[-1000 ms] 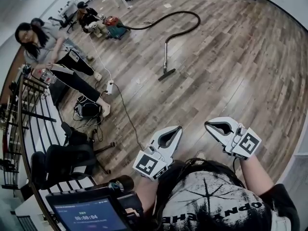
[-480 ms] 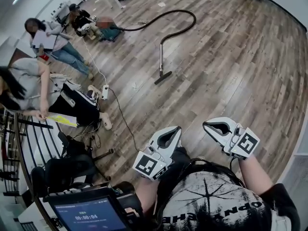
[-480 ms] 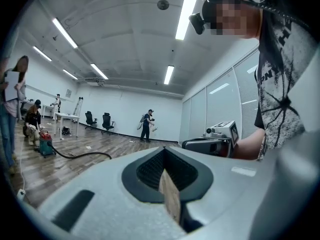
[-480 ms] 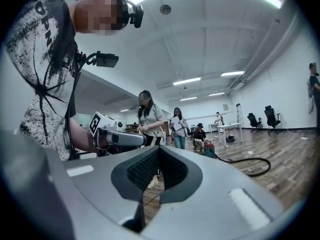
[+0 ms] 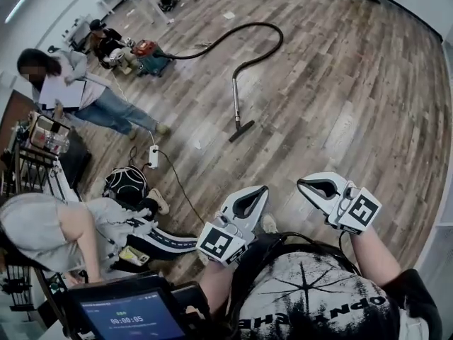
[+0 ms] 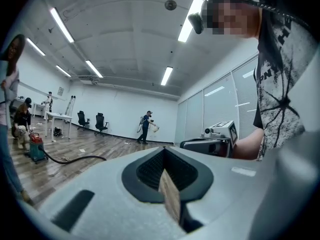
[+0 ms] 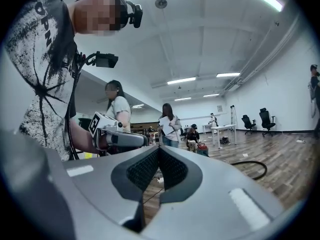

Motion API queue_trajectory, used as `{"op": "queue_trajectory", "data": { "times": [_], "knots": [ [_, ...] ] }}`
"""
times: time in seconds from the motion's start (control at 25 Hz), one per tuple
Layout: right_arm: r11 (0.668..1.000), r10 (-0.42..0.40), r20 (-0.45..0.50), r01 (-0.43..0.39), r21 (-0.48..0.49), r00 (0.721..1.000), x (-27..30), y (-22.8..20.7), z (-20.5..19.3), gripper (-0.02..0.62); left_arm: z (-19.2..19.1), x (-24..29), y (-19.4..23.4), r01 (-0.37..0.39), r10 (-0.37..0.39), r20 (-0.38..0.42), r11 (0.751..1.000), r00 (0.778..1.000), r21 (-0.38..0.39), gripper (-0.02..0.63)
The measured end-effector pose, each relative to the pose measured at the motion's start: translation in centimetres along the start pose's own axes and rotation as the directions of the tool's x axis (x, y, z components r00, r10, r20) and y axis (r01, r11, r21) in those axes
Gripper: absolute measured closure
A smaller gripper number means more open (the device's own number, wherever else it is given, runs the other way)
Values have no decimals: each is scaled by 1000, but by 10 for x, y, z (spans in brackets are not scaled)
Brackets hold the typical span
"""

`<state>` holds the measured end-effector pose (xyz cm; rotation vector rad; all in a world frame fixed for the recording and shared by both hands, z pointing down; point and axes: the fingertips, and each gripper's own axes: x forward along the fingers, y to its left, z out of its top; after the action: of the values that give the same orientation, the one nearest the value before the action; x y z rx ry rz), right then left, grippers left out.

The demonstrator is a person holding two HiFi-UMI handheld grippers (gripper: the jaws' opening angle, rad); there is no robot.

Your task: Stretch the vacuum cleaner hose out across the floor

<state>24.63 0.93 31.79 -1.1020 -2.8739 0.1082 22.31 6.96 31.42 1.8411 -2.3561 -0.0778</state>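
Head view shows the vacuum cleaner hose point(image 5: 258, 24) lying well ahead of you on the floor point(image 5: 340, 105). It is not straight: it leaves the red and teal vacuum cleaner point(image 5: 148, 52) at the upper left, arcs away to the right and hooks back down into the rigid wand point(image 5: 236, 101). The wand ends in the floor head point(image 5: 241, 130), which points roughly towards you.

Neither of your tools is near it. Your left gripper point(image 5: 263, 188) and right gripper point(image 5: 301, 183) are held side by side in front of your chest, apart from each other, above bare boards. In the left gripper view the fingers point(image 6: 150, 170) are pressed together with nothing between them. In the right gripper view the fingers point(image 7: 142, 170) are likewise closed and empty.

The floor is long wood-grain planks in mixed brown and grey, running across a large open room. A white power strip point(image 5: 153, 156) with its thin cable lies between you and the vacuum cleaner, and a black backpack point(image 5: 124, 183) sits just below it.

One person crouches beside the vacuum cleaner point(image 5: 106, 41). Another stands holding papers point(image 5: 67, 87), and a third bends over at your lower left point(image 5: 56, 225). A dark railing point(image 5: 28, 176) edges the left side.

The gripper views show white walls, strip lights on a white ceiling, a glass partition point(image 6: 220, 109), a white worktop point(image 6: 57, 116), two office chairs point(image 6: 91, 120) and a distant walking person point(image 6: 145, 126).
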Motion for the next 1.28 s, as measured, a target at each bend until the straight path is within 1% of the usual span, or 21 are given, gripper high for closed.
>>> {"op": "queue_trajectory", "data": {
  "times": [0.16, 0.28, 0.4, 0.56, 0.68, 0.92, 1.16, 1.2, 1.28],
  "knots": [
    [1000, -25, -5, 25, 1, 1000, 43, -22, 1, 591, 4, -2, 50, 18, -18, -2, 1000, 1000, 3, 606],
    [999, -47, -7, 47, -1, 999, 74, -37, 3, 591, 5, -5, 83, 35, -35, -13, 999, 999, 22, 606],
    [998, -59, -19, 59, -7, 998, 106, -50, 3, 591, 7, -9, 116, 50, -50, -4, 999, 999, 17, 606],
    [999, -49, -52, 49, -10, 997, 156, -68, 5, 591, 13, -17, 168, 39, -38, 12, 999, 999, -5, 606],
    [999, -31, -52, 31, -17, 998, 172, -76, 7, 591, 17, -18, 184, 26, -26, 34, 1000, 999, -8, 606],
    [999, 30, -48, -31, -14, 998, 186, -87, 9, 590, 14, -21, 202, -47, 48, 12, 998, 999, -34, 606],
    [989, 144, -42, -144, 13, 989, 221, -127, 17, 591, 25, -3, 240, -155, 155, -7, 987, 988, -50, 606],
    [986, 165, -43, -165, 17, 985, 229, -136, 17, 591, 27, 0, 250, -173, 173, -10, 984, 985, -52, 606],
    [980, 199, -52, -198, 23, 979, 257, -158, 15, 591, 30, 6, 284, -208, 208, -10, 976, 978, -59, 606]
  ]
}}
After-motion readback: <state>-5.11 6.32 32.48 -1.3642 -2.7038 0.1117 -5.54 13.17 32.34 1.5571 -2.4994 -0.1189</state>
